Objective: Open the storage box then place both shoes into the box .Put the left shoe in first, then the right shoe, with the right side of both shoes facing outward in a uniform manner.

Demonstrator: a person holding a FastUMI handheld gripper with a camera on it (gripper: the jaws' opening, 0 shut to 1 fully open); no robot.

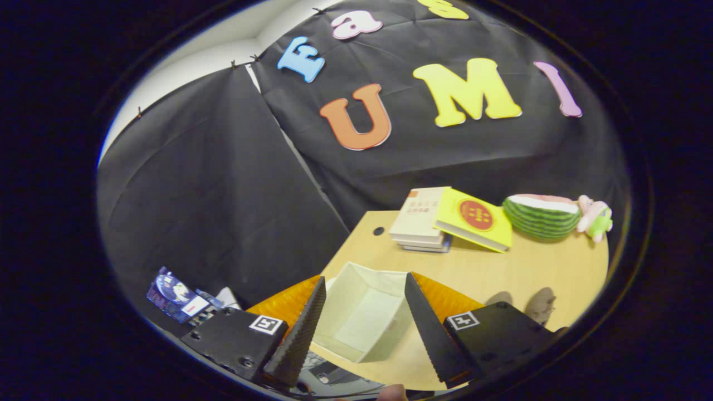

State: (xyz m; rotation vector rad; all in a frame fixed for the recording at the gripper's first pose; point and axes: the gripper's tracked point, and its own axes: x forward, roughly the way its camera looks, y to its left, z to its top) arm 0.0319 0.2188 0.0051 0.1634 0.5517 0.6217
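The storage box [362,317] stands open on the wooden table [535,267], showing its pale inside with nothing in it. Orange panels [287,303] of the box spread out to either side, behind my fingers. My gripper [365,277] is open and tilted, hovering above the box, which shows in the gap between the two fingers [303,323]. Nothing is held. A small grey-brown shape [543,305], perhaps part of a shoe, lies on the table to the right of the right finger; I cannot tell for sure.
Beyond the box lie a stack of books [420,223] with a yellow book [473,218] leaning on it, a watermelon plush [543,216] and a pink-green soft toy [595,218]. A blue packet [175,301] sits off the table's left edge.
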